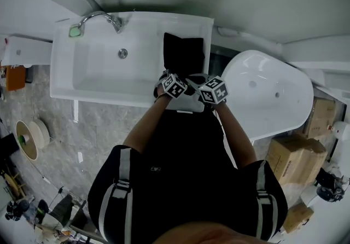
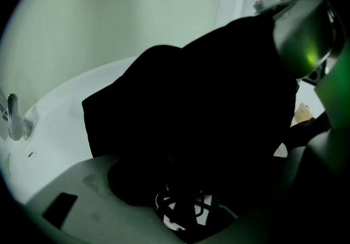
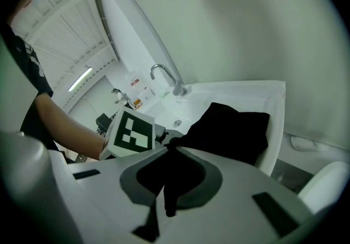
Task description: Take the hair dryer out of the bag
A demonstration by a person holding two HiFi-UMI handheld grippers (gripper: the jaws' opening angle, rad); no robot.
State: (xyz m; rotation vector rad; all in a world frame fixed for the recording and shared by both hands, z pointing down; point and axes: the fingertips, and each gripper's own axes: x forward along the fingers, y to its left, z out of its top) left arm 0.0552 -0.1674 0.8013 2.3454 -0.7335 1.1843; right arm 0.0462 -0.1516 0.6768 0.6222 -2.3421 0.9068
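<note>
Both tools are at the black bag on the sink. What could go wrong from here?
1. The right tool pinches only a thin fold of the bag. That fold may slip free once the dryer is pulled.
2. The open left tool sits over a coiled cord in the dark bag mouth. It could catch the cord instead of the dryer body, which is not clearly visible.

Your forearms [image 1: 145, 125] reach forward side by side. Your left tongs [image 1: 169, 79] gape wide; your right tongs [image 3: 169, 147] are pinched tight on the black bag [image 3: 229, 128].
</note>
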